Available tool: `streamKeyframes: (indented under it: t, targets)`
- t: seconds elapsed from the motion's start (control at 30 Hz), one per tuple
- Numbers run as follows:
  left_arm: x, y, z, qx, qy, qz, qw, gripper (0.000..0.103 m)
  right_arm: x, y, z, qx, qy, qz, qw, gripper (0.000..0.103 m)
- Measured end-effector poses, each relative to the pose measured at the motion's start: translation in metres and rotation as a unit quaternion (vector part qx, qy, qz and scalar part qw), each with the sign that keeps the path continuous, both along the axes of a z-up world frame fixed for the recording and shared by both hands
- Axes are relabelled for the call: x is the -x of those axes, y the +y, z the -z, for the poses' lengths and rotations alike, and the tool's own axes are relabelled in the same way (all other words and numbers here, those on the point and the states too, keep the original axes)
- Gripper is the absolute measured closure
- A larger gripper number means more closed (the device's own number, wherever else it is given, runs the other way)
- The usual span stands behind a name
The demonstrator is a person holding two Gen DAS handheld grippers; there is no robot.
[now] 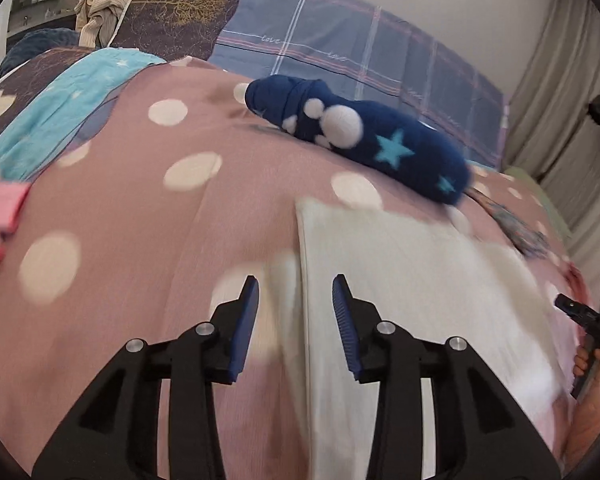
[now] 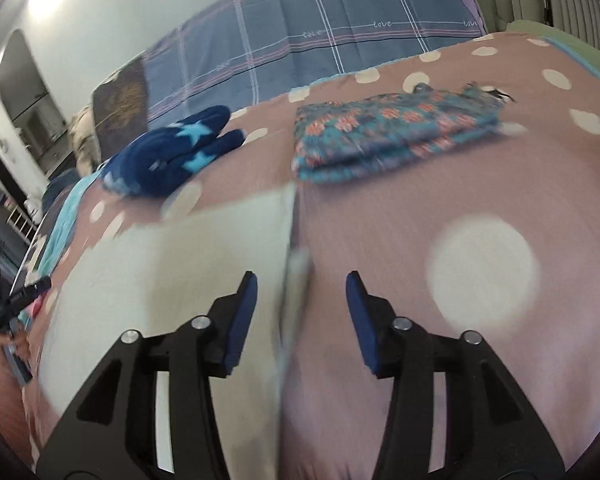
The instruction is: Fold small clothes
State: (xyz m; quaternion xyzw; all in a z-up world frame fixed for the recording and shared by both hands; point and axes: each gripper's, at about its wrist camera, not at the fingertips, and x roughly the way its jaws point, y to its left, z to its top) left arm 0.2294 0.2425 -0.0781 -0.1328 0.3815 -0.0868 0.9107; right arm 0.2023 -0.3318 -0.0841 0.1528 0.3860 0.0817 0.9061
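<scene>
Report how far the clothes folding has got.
Done: a patterned teal garment lies folded flat on the dotted bedspread. In hand: nothing; the left gripper and right gripper hover with jaws open over the white cloth's side edges. Left: the white cloth.

Soft even daylight, heavy motion blur, fisheye warp + dark vignette at edges.

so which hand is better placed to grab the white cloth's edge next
Either: the left tongs straddle the white cloth's left edge, the right tongs its right edge; both are open, gripping nothing.
</scene>
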Motion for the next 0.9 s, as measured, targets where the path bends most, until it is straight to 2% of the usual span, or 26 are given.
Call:
streamKeyframes:
  t: [0.13, 0.2, 0.27, 0.3, 0.33, 0.37, 0.4, 0.43, 0.47, 0.5, 0.57, 0.67, 0.73, 0.77, 0.8, 0.87, 0.9]
  targets:
    - [0.077, 0.004, 0.009, 0.022, 0.008, 0.02, 0.9995, 0.064, 0.061, -0.013, 0.006, -0.023, 0.011, 0.011, 1.0, 0.051]
    - [0.099, 0.0, 0.02, 0.036, 0.025, 0.03, 0.9986, 0.058, 0.086, -0.013, 0.012, -0.039, 0.02, 0.013, 0.999, 0.051]
    - [0.114, -0.005, 0.032, 0.044, 0.04, 0.034, 0.9976, 0.058, 0.101, -0.009, 0.018, -0.054, 0.027, 0.011, 0.998, 0.051]
    - [0.118, -0.01, 0.039, 0.043, 0.047, 0.037, 0.9973, 0.068, 0.106, -0.005, 0.02, -0.062, 0.029, 0.007, 0.998, 0.051]
    - [0.122, -0.015, 0.043, 0.018, 0.043, 0.029, 0.9985, 0.091, 0.112, 0.0, 0.022, -0.067, 0.031, 0.0, 0.997, 0.051]
    - [0.123, -0.018, 0.045, -0.008, 0.042, 0.029, 0.9987, 0.1, 0.115, 0.004, 0.023, -0.066, 0.031, -0.004, 0.997, 0.051]
    - [0.128, -0.025, 0.043, -0.053, 0.033, 0.02, 0.9979, 0.103, 0.119, 0.009, 0.024, -0.061, 0.033, -0.007, 0.998, 0.051]
    - [0.131, -0.031, 0.04, -0.11, 0.033, -0.004, 0.9934, 0.103, 0.121, 0.011, 0.025, -0.058, 0.034, -0.006, 0.998, 0.05]
    - [0.131, -0.037, 0.041, -0.184, 0.039, -0.032, 0.9817, 0.103, 0.125, 0.012, 0.025, -0.057, 0.037, -0.006, 0.998, 0.05]
    - [0.133, -0.038, 0.042, -0.214, 0.041, -0.038, 0.9753, 0.103, 0.127, 0.012, 0.025, -0.06, 0.038, -0.007, 0.997, 0.05]
    - [0.138, -0.032, 0.037, -0.197, 0.044, -0.047, 0.9783, 0.103, 0.134, 0.011, 0.025, -0.066, 0.036, -0.005, 0.997, 0.05]
    - [0.149, -0.041, 0.009, -0.167, -0.005, -0.048, 0.9849, 0.103, 0.137, 0.009, 0.024, -0.071, 0.034, -0.005, 0.997, 0.051]
    - [0.151, -0.067, -0.008, -0.139, -0.032, -0.012, 0.9897, 0.103, 0.137, 0.007, 0.025, -0.078, 0.037, -0.012, 0.996, 0.055]
    - [0.151, -0.09, -0.015, -0.128, -0.043, 0.021, 0.9907, 0.103, 0.136, 0.008, 0.026, -0.08, 0.04, -0.018, 0.996, 0.061]
    - [0.152, -0.109, -0.017, -0.125, -0.05, 0.048, 0.9898, 0.103, 0.136, 0.01, 0.026, -0.08, 0.043, -0.021, 0.996, 0.063]
    - [0.15, -0.154, -0.019, -0.127, -0.059, 0.113, 0.9838, 0.101, 0.136, 0.009, 0.026, -0.078, 0.041, -0.02, 0.996, 0.063]
    - [0.149, -0.187, -0.017, -0.127, -0.063, 0.159, 0.9769, 0.093, 0.136, 0.007, 0.025, -0.079, 0.038, -0.019, 0.996, 0.063]
